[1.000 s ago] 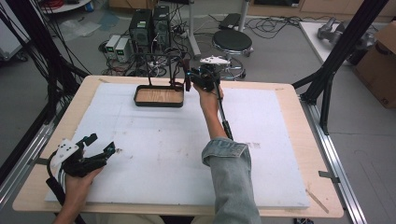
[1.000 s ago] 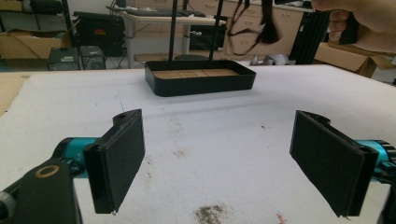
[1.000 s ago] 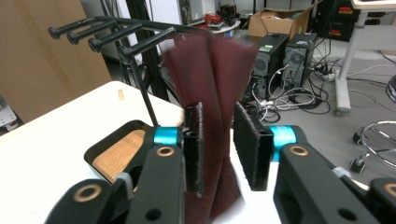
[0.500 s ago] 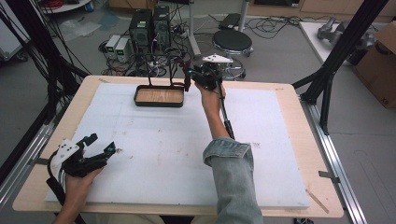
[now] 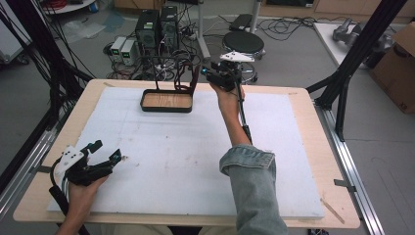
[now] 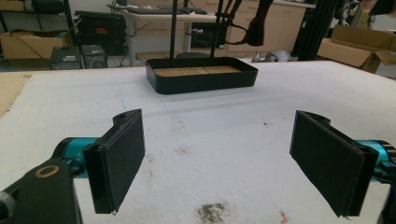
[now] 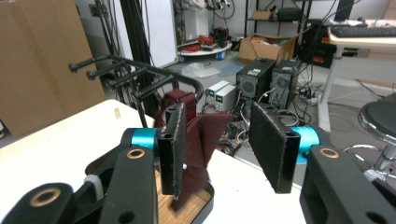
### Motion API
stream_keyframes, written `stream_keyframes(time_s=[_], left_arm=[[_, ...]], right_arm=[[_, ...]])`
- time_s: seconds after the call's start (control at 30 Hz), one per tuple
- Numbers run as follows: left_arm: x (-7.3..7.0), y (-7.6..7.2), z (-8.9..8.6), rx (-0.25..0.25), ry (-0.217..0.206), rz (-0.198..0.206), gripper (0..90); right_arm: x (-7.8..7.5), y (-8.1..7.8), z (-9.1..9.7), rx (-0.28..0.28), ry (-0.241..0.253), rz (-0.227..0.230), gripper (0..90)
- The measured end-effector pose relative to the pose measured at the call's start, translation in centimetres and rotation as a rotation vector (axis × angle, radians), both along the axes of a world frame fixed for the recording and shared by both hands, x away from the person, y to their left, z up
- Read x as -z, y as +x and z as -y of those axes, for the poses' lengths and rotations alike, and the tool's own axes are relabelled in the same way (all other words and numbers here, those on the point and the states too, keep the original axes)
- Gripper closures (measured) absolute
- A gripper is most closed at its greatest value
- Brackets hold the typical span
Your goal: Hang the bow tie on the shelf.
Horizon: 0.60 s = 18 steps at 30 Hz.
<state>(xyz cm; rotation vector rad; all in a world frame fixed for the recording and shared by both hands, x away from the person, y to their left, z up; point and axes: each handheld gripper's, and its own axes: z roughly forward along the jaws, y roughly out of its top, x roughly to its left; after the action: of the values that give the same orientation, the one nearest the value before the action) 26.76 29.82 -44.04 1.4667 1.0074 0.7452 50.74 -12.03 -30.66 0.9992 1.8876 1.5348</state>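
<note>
maroon cloth, black tray, white mat

Lab, computer towers, floor cables

My left gripper sits low by my body, fingers spread wide, nothing btwn. My right gripper reaches far fwd, arm extended, fingers parted.

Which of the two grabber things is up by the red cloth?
The right gripper, held up at the table's far edge, right beside the dark red cloth hanging on the black rack. The left gripper sits open at the near left corner.
</note>
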Motion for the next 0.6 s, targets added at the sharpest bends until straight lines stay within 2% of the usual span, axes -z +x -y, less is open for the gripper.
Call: stream_keyframes(time_s=[0.03, 0.13, 0.17, 0.37, 0.6], left_arm=[[0.0, 0.0, 0.0, -0.001, -0.002, 0.0, 18.4], [0.1, 0.0, 0.0, -0.001, 0.004, -0.003, 18.4], [0.1, 0.0, 0.1, -0.001, 0.005, -0.004, 18.3], [0.1, 0.0, 0.1, -0.004, 0.013, 0.0, 18.3], [0.1, 0.0, 0.2, -0.002, 0.019, -0.005, 18.3]], right_arm=[[-0.4, -0.3, 0.4, 0.004, 0.007, 0.011, 52.0], [-0.9, -0.6, 0.8, -0.001, 0.015, 0.018, 50.2], [-1.3, -0.9, 1.2, -0.005, 0.023, 0.026, 46.6], [-2.3, -1.9, 2.5, -0.024, 0.05, 0.037, 37.3], [-3.5, -3.1, 3.9, -0.005, 0.062, 0.056, 27.3]])
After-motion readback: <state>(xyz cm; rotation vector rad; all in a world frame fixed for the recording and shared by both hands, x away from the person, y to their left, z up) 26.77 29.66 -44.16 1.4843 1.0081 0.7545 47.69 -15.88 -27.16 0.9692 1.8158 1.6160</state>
